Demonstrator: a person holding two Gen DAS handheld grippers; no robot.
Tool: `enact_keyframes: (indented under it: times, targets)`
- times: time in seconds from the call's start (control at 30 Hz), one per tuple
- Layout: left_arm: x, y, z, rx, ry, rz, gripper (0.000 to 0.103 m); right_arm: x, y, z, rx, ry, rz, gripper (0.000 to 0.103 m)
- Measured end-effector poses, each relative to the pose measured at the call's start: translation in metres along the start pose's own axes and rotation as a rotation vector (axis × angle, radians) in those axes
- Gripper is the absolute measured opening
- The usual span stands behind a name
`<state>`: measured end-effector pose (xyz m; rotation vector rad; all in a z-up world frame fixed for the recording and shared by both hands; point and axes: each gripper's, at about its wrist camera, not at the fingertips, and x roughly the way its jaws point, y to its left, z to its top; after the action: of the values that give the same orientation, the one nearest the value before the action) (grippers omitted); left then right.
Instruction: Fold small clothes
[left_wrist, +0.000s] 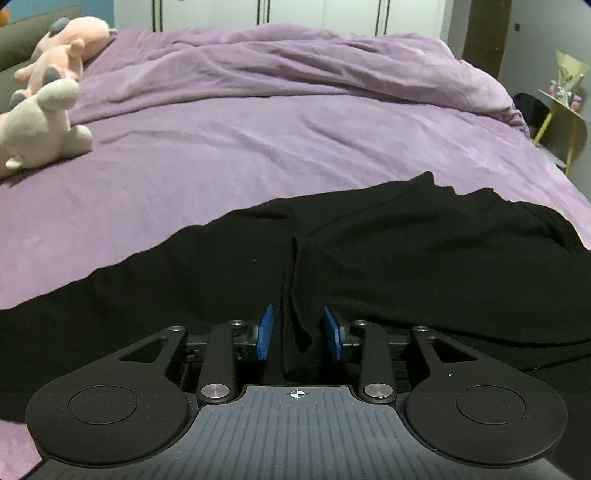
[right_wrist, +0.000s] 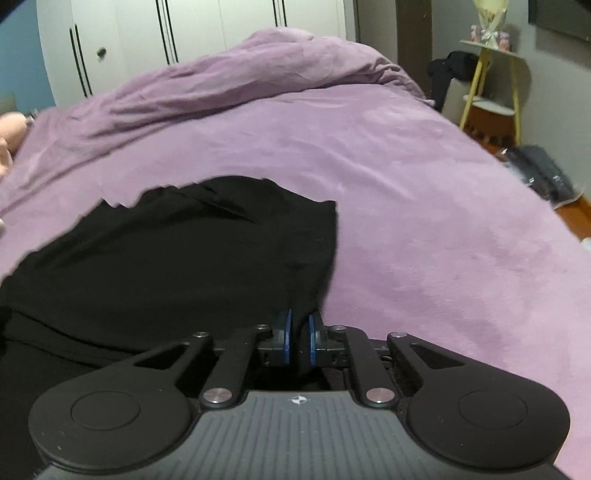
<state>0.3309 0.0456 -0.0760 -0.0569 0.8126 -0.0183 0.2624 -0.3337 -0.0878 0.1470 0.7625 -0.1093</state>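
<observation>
Garment (left_wrist: 369, 266): my right claw (right_wrist: 300, 338) pinches its edge, left claw (left_wrist: 298, 334) is half open around a fold; I should pull evenly.

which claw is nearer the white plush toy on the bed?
Left. The left claw sits over the black garment with the white plush toy ahead to its left. The right claw's view doesn't show that toy.

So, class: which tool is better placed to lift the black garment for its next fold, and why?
Probably the right tool: its pads are pinched on the black garment's edge. The left tool stands open, a fold of cloth loose between its pads.
</observation>
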Motion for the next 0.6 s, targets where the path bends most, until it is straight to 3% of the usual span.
enact_keyframes:
  times: [0.23, 0.43, 0.6]
  targets:
    - [-0.001, -0.006, -0.002, 0.017, 0.011, 0.002, 0.043, -0.001, 0.008, 0.000, -0.046, -0.006, -0.051, 0.012]
    - [-0.003, 0.001, -0.004, -0.026, 0.020, -0.006, 0.048, -0.030, 0.025, -0.007, -0.090, -0.099, -0.020, 0.015]
    - [-0.001, 0.000, -0.007, -0.046, 0.034, 0.012, 0.053, -0.013, 0.041, -0.021, -0.204, -0.043, -0.023, 0.014]
